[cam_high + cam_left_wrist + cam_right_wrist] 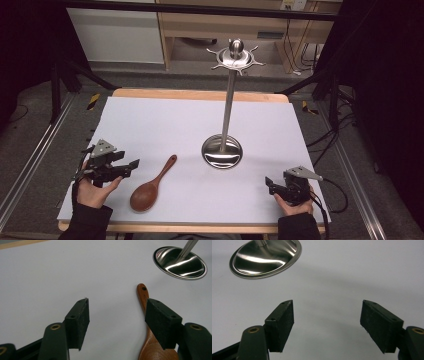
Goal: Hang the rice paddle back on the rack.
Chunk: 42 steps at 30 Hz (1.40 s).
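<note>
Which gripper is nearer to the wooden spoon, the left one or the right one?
Left. The left gripper is open just beside the wooden spoon, on the spoon's left. The right gripper is open far across the white mat, beyond the metal stand's base.

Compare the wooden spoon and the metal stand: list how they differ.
The wooden spoon is brown wood; the metal stand is shiny steel. The wooden spoon lies flat on the white sheet; the metal stand rises upright from a round base. The wooden spoon is lower than the metal stand. Both rest untouched.
</note>
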Tool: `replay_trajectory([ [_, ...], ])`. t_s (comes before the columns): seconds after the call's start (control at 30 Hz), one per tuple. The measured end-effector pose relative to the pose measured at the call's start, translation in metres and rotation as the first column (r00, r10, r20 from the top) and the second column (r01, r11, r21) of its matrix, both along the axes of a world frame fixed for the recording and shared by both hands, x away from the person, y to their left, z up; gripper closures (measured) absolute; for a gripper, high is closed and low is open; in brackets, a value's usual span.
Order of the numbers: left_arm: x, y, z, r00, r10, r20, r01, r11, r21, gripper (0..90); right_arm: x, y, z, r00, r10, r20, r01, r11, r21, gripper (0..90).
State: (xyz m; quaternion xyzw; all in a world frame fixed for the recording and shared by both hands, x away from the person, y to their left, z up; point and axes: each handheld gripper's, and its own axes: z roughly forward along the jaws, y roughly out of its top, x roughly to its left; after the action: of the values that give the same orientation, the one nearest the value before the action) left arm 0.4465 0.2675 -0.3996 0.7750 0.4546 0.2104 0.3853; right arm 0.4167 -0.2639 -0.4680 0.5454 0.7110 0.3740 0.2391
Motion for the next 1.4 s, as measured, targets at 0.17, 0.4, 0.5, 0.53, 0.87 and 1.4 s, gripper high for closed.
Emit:
replay_trajectory([
  [0.17, 0.003, -0.005, 0.006, 0.9999, -0.017, -0.004, 0.017, 0.9997, 0.020, 35.3, 0.000, 0.000, 0.000, 1.0000, 0.002, 0.003, -0.002, 1.0000, -0.008, 29.8],
  [0.4, 0.008, -0.015, 0.011, 0.9992, -0.034, -0.022, 0.035, 0.9984, 0.045, 35.3, 0.001, -0.001, -0.001, 0.9999, 0.011, -0.005, -0.011, 0.9999, -0.004, 30.1],
  [0.5, 0.009, -0.020, 0.013, 0.9982, -0.046, -0.038, 0.048, 0.9975, 0.053, 34.8, 0.001, -0.001, 0.000, 0.9999, 0.016, -0.002, -0.016, 0.9998, -0.008, 31.3],
  [0.53, 0.009, -0.022, 0.013, 0.9980, -0.047, -0.043, 0.049, 0.9973, 0.055, 34.6, 0.000, -0.001, 0.000, 0.9999, 0.015, -0.002, -0.015, 0.9999, -0.003, 31.5],
  [0.87, 0.013, -0.034, 0.011, 0.9940, -0.078, -0.076, 0.085, 0.9926, 0.087, 36.3, 0.001, -0.002, 0.001, 0.9999, 0.014, 0.001, -0.014, 0.9999, -0.005, 31.8],
  [1.4, 0.019, -0.050, 0.007, 0.9853, -0.106, -0.134, 0.122, 0.9853, 0.119, 37.2, 0.000, 0.000, 0.001, 1.0000, 0.008, 0.003, -0.008, 0.9999, -0.014, 31.2],
])
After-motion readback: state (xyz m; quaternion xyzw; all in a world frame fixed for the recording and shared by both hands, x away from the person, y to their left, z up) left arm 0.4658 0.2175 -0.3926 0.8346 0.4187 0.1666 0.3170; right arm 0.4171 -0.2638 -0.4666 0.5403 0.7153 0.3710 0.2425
